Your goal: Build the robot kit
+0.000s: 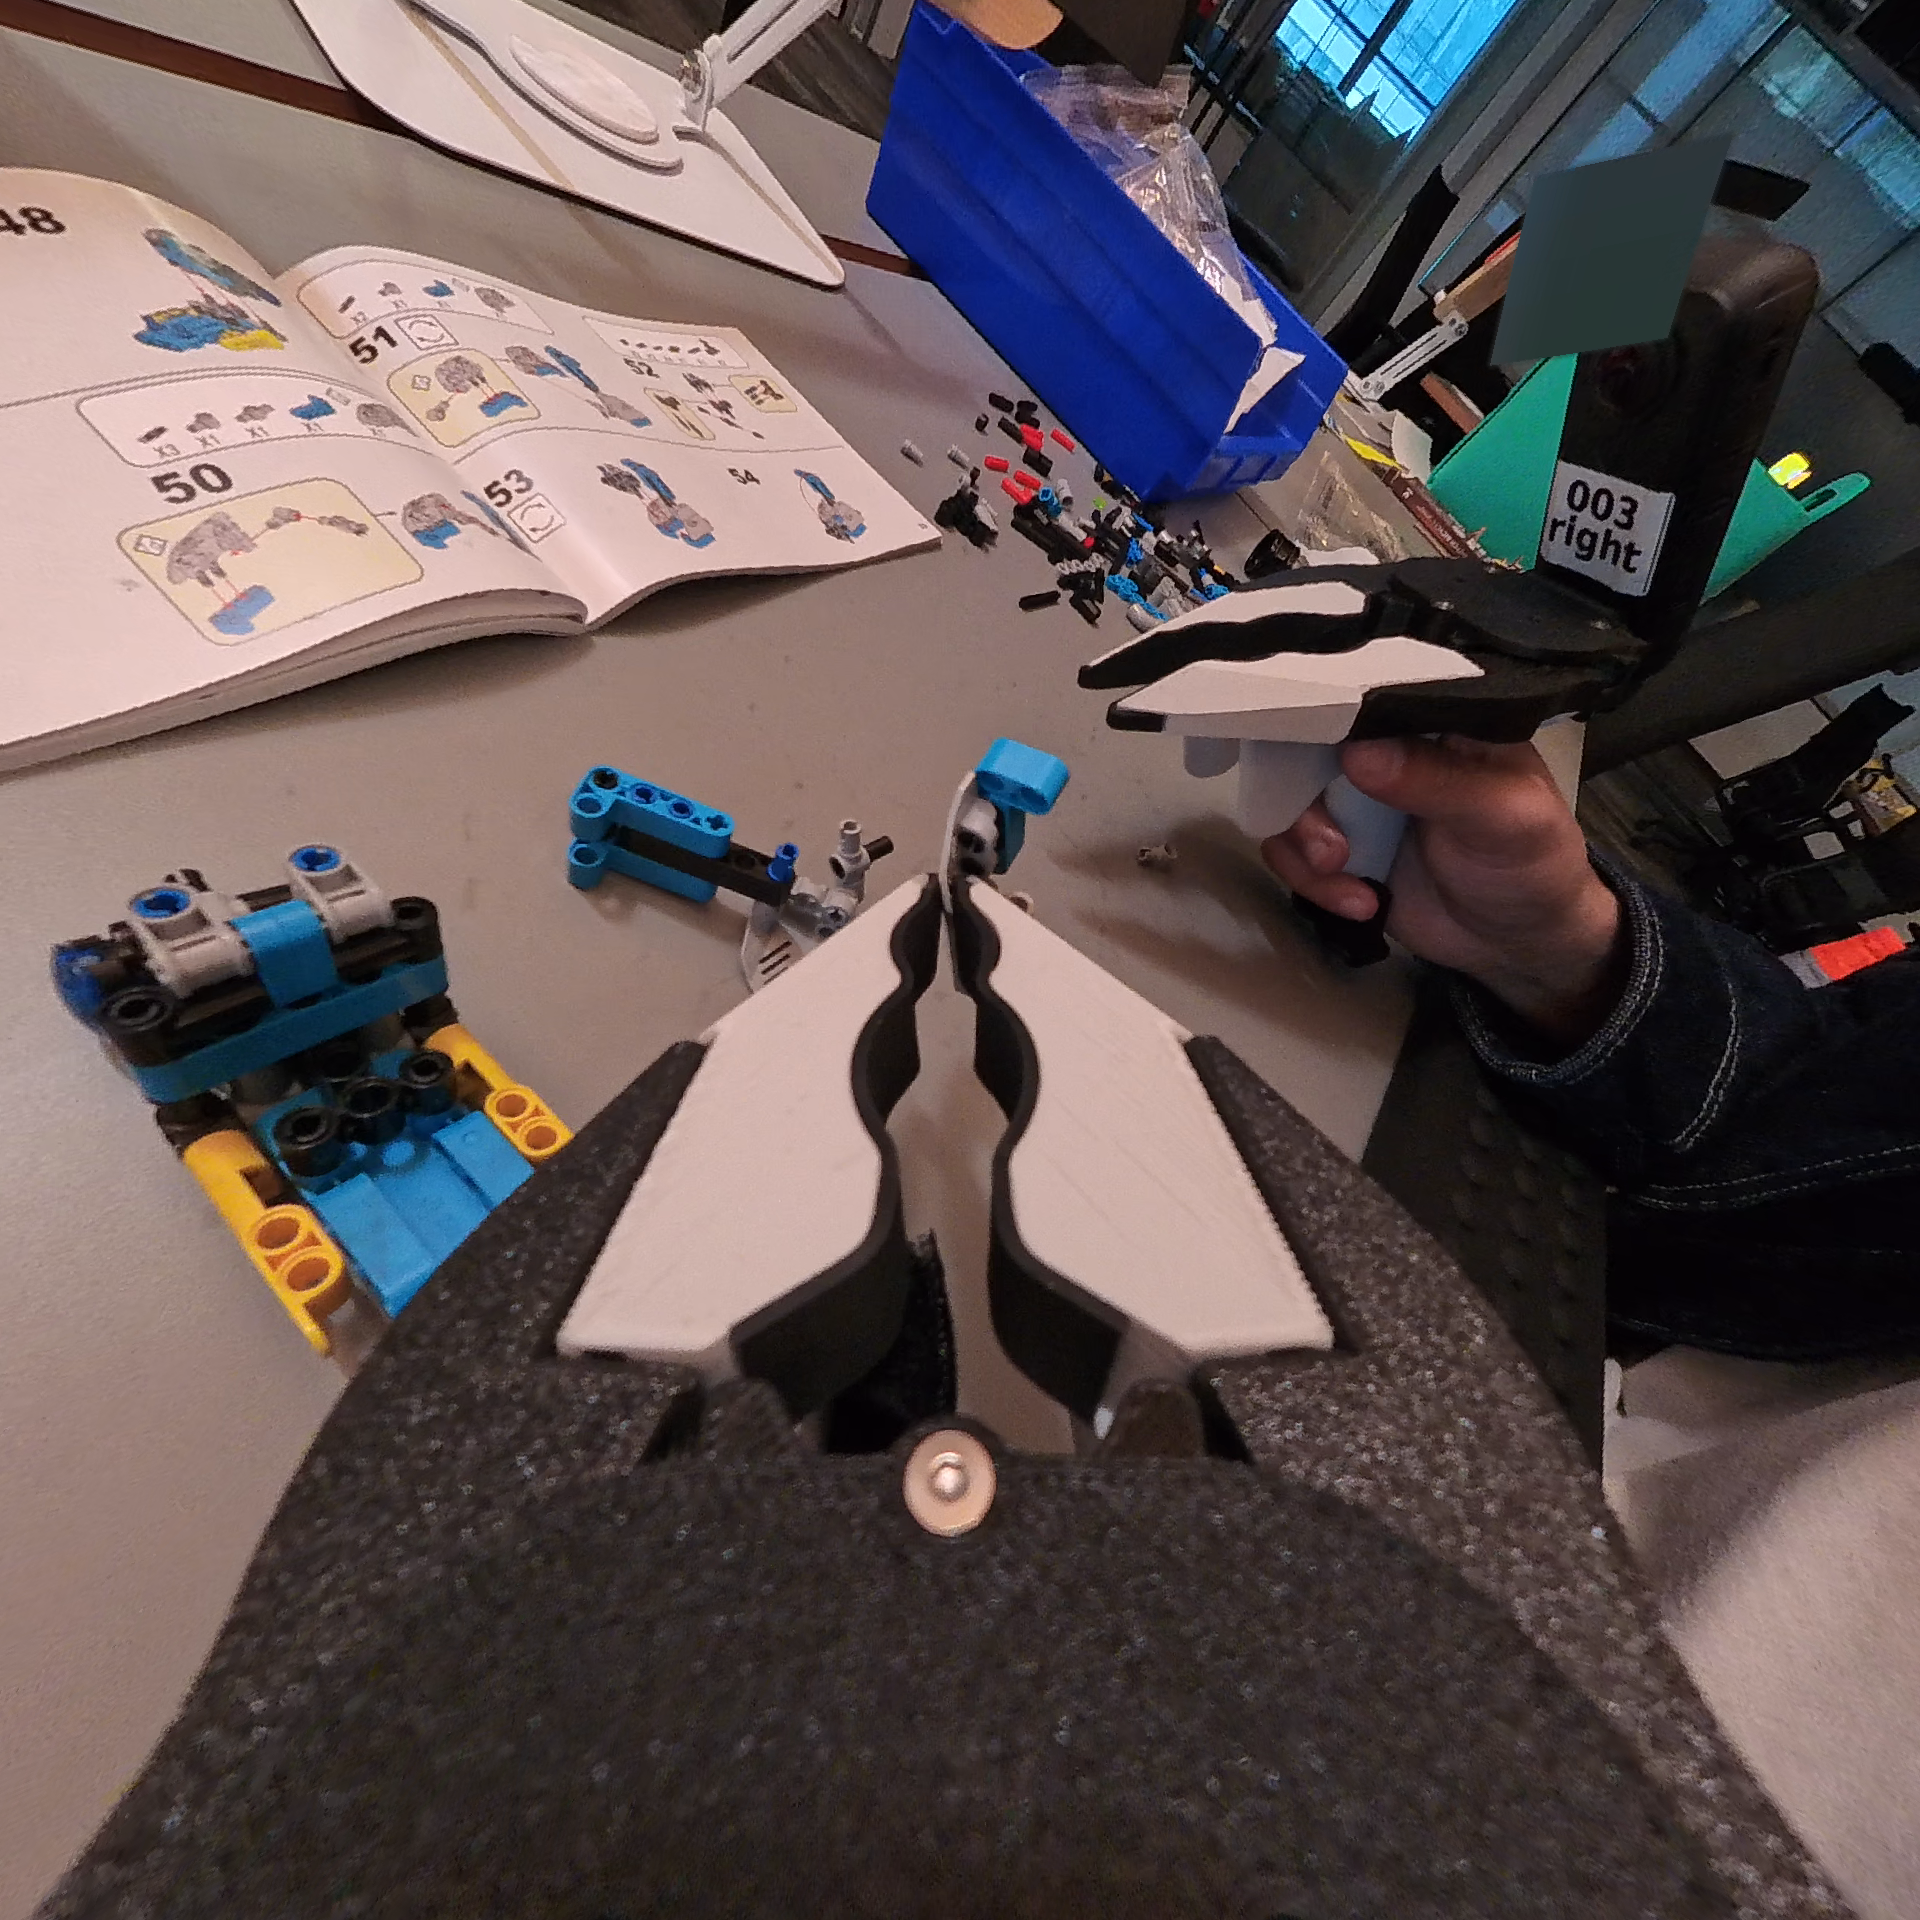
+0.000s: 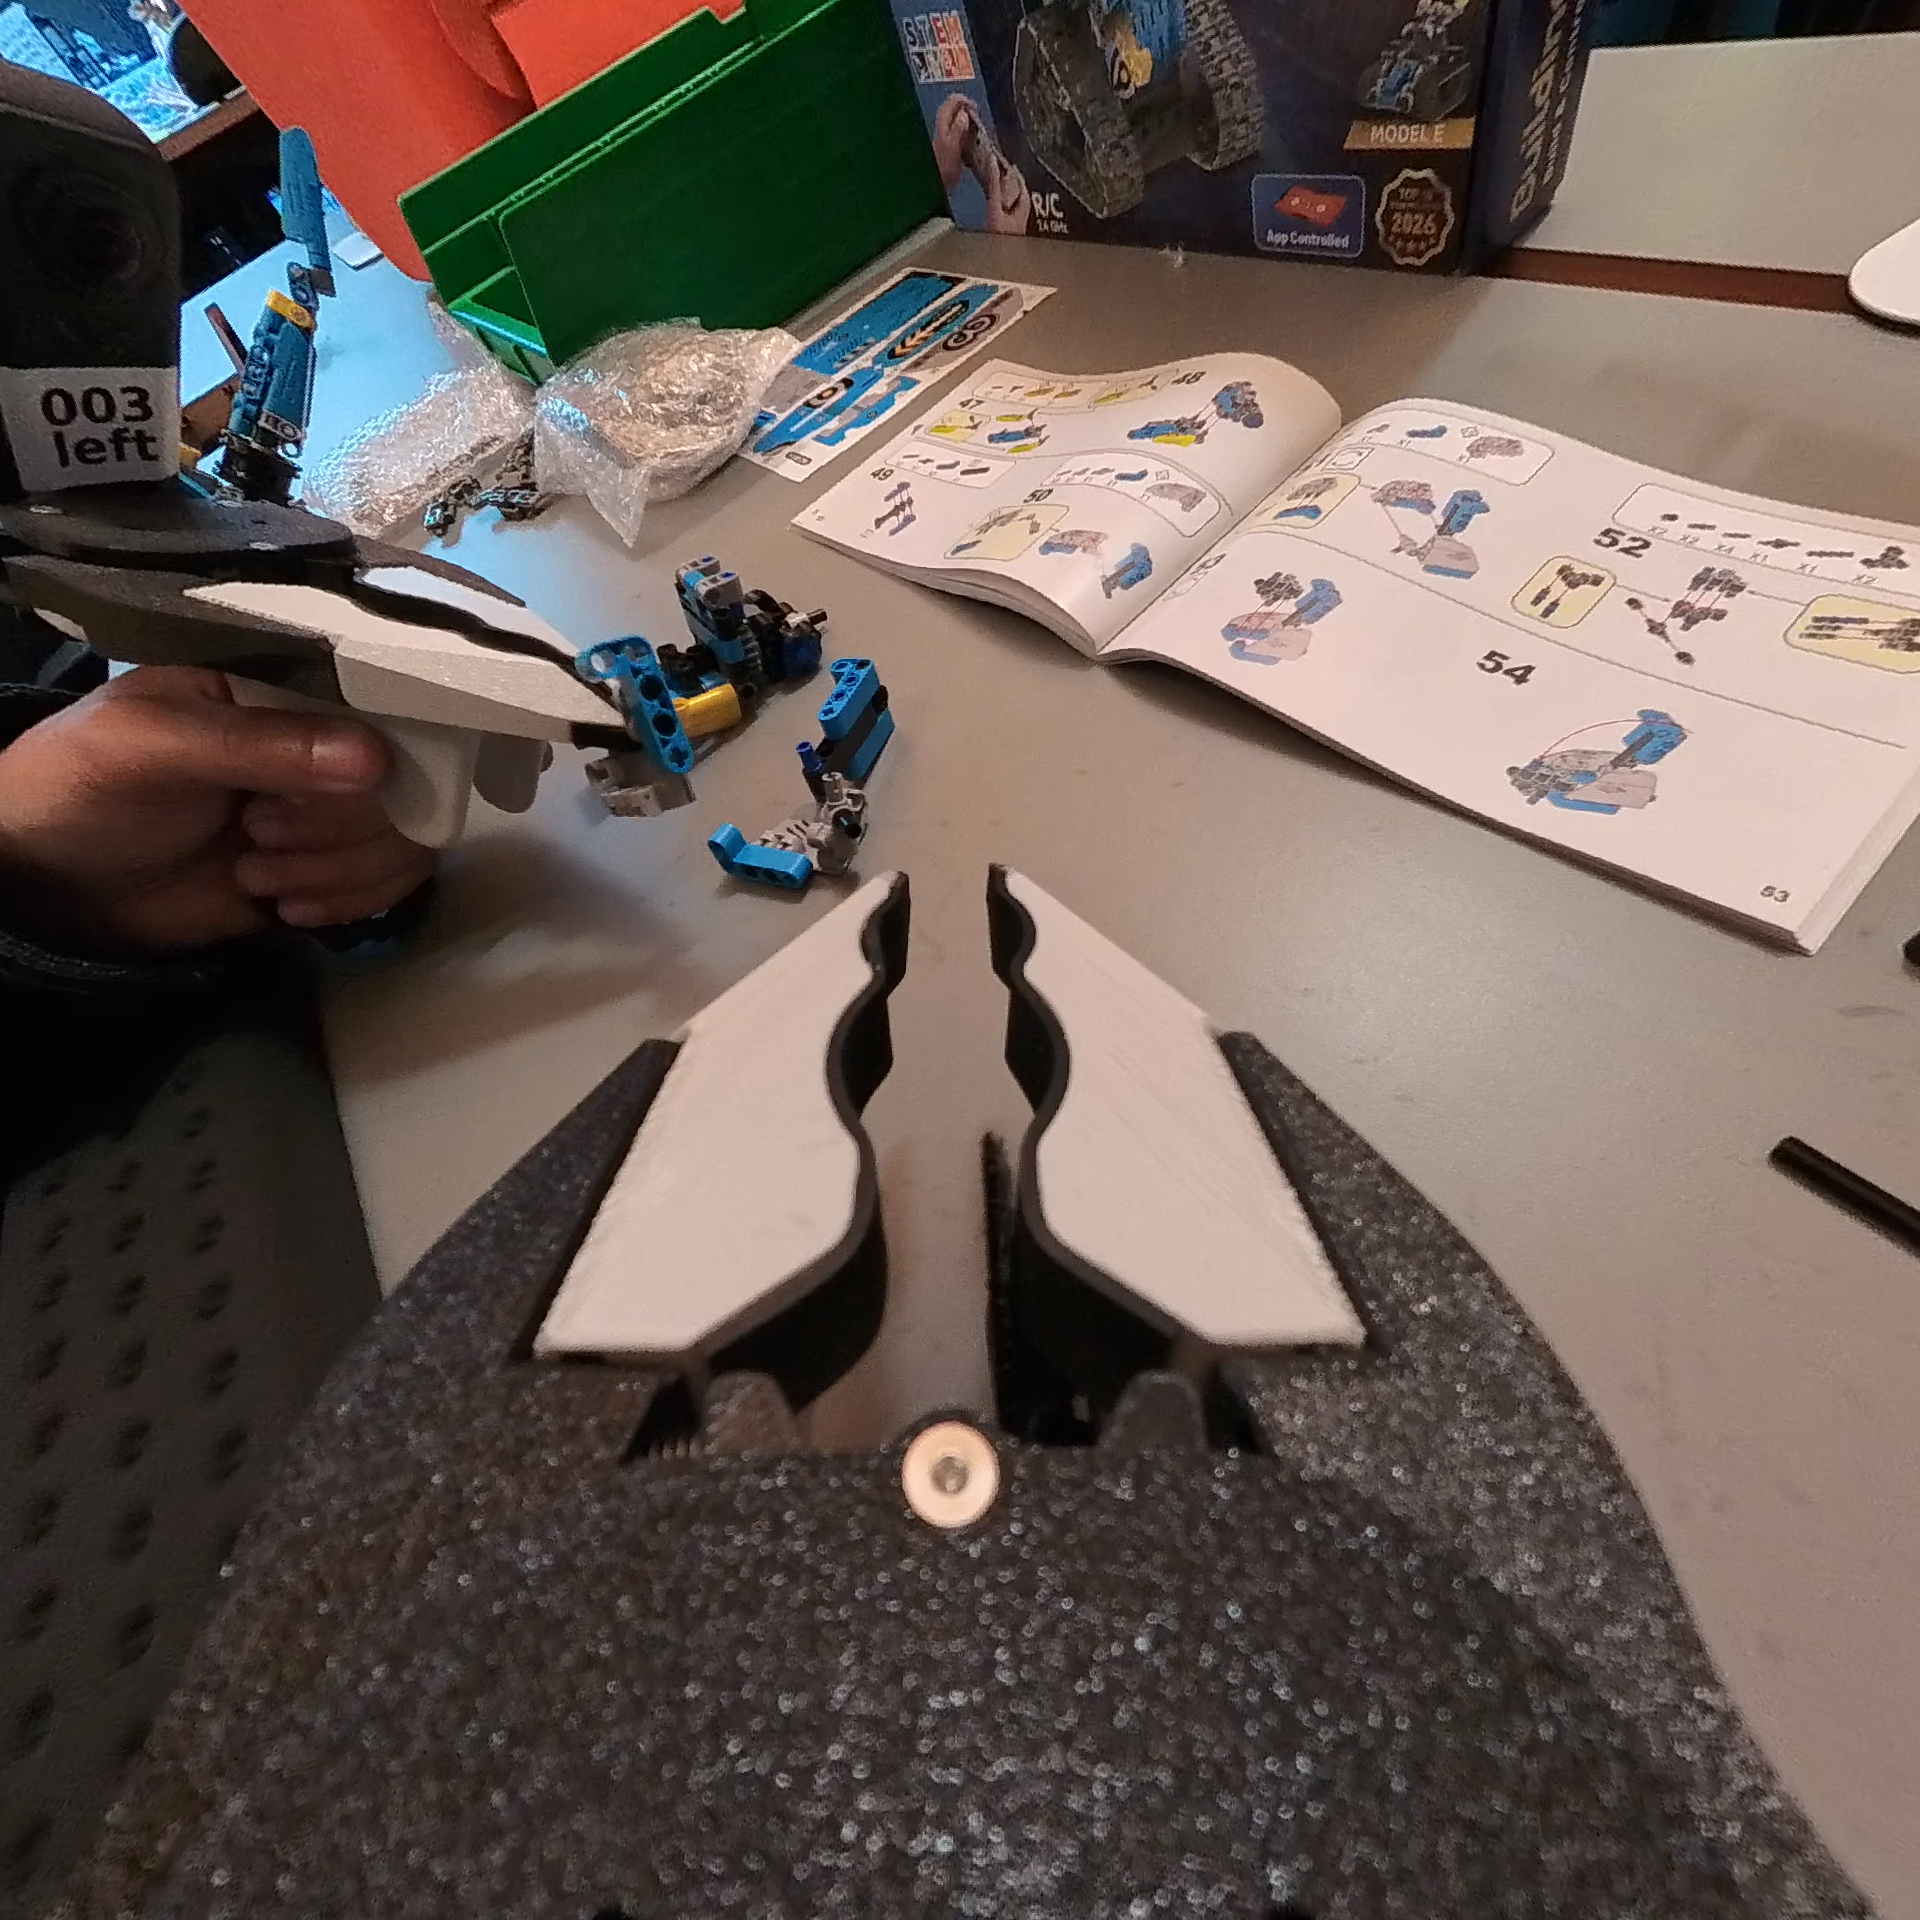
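My left gripper (image 1: 948, 902) is shut on a small blue and grey brick assembly (image 1: 1018, 784) and holds it just above the grey table (image 1: 779, 675). In the right wrist view the left gripper (image 2: 608, 712) grips that assembly (image 2: 644, 707) in front of a blue, black and yellow vehicle build (image 2: 743, 634). My right gripper (image 2: 945, 883) is open and empty over the table. Nearest to it lies a small blue and grey piece (image 2: 784, 847). In the left wrist view the right gripper (image 1: 1099, 696) hovers just right of the held assembly.
The vehicle build (image 1: 301, 1060) and a blue and black beam piece (image 1: 665, 842) lie left of my left gripper. An open instruction booklet (image 1: 416, 468) (image 2: 1351, 582), a pile of loose parts (image 1: 1081, 530), a blue bin (image 1: 1091, 260), a green bin (image 2: 675, 187) and plastic bags (image 2: 644, 416) lie farther back. My right fingertips sit around 10 cm from my left ones.
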Demonstrator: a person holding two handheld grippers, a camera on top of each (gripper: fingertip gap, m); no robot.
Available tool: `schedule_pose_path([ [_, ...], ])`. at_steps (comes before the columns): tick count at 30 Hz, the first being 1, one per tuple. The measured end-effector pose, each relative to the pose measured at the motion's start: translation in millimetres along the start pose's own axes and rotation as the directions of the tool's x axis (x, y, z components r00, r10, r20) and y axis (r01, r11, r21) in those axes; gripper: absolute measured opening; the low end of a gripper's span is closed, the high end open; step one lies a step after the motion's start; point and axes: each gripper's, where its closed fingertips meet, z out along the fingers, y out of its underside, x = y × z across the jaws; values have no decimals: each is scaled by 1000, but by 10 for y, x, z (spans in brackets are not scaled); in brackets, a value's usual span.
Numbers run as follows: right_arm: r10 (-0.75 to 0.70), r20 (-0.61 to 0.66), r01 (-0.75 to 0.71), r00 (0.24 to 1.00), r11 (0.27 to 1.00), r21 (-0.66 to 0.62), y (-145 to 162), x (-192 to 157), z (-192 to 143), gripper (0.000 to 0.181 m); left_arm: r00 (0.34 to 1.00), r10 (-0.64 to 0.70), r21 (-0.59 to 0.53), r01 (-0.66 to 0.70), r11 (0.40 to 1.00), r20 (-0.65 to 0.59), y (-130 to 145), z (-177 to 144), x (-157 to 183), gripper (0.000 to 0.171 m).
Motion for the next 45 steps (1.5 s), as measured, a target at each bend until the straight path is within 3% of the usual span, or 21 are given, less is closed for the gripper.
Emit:
schedule_pose_path([
  [7,-6,8,6,1000,1000,0,8,-7,7,14,1000,-13,6,13,1000,-8,-8,-4,-15,2],
  [12,-43,137,43,990,999,2,1,-286,35,18,1000,11,94,-11,996,-6,-175,-97,-15,2],
  [17,-152,268,160,951,987,-9,61,-678,54,19,998,38,64,-34,997,-59,-125,-49,111,2],
  [22,-167,288,180,943,984,-19,79,-734,32,26,985,144,1,-144,990,-97,1,35,311,2],
  [26,-172,293,207,940,974,-93,232,-739,51,30,948,313,-77,-317,945,-64,164,125,396,2],
  [30,-274,209,300,939,948,-105,274,-657,71,31,900,434,-195,-418,887,43,319,187,249,2],
  [36,-387,141,406,911,902,-150,357,-663,114,42,848,526,-198,-507,839,56,322,203,305,2],
  [41,-464,102,474,880,870,-139,330,-663,108,35,780,622,-239,-591,770,76,371,232,293,2],
  [45,-447,136,465,884,869,-168,396,-685,115,21,685,722,-288,-676,679,95,414,252,279,2],
])
